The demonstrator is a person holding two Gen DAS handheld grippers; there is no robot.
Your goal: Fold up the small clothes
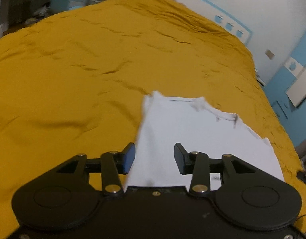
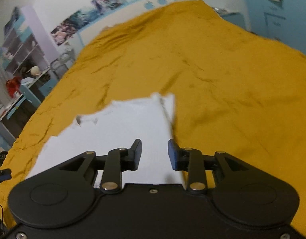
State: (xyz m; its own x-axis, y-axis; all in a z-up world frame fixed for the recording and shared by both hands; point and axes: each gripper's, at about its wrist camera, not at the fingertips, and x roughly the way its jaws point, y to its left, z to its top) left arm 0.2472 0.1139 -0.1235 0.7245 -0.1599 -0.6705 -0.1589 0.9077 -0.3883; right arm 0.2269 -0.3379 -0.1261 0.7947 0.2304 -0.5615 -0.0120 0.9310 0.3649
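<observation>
A small white garment (image 1: pixel 192 135) lies flat on the mustard-yellow bedspread (image 1: pixel 83 69), its neckline and shoulder edges at the far side. My left gripper (image 1: pixel 154 157) is open over the garment's near left edge; its left finger stands beside that edge. In the right wrist view the same white garment (image 2: pixel 123 131) lies on the bedspread (image 2: pixel 232 79). My right gripper (image 2: pixel 154 154) is open over the garment's near right edge, where a folded strip runs along the side. Neither gripper holds cloth.
The bedspread is wrinkled and stretches far ahead of both grippers. A white and blue wall (image 1: pixel 262 10) runs along the bed's far side. Shelves and a cluttered desk (image 2: pixel 19 63) stand left of the bed in the right wrist view.
</observation>
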